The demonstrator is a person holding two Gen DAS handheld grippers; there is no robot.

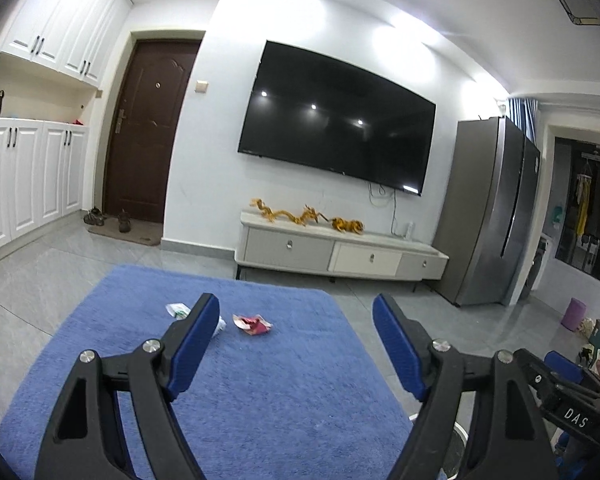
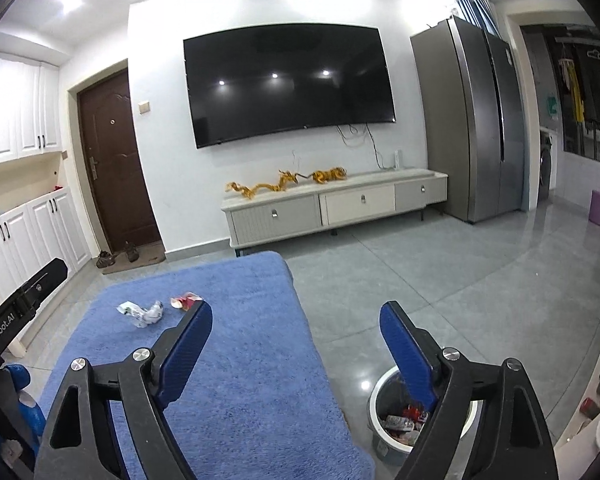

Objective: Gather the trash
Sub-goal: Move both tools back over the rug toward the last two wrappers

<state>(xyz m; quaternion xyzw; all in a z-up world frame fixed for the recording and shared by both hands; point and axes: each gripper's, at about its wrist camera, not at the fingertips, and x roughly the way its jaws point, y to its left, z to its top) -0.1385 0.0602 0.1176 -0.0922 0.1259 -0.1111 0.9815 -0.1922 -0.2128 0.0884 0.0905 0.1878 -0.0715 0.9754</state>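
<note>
A blue fuzzy cloth (image 1: 260, 380) covers a table. On it lie a red and silver crumpled wrapper (image 1: 253, 323) and a white and green crumpled wrapper (image 1: 178, 310), partly hidden behind my left finger. Both also show in the right wrist view: the red wrapper (image 2: 186, 301) and the white wrapper (image 2: 142, 312). My left gripper (image 1: 296, 320) is open and empty, held above the cloth short of the wrappers. My right gripper (image 2: 296, 326) is open and empty, over the table's right edge. A white bin (image 2: 380, 392) with trash inside stands on the floor below the right gripper.
A TV cabinet (image 2: 332, 208) with gold ornaments stands against the far wall under a wall TV (image 2: 288, 80). A grey fridge (image 2: 472, 120) is at the right, a brown door (image 2: 112, 160) and white cupboards (image 2: 40, 232) at the left. Grey tile floor (image 2: 440, 280) surrounds the table.
</note>
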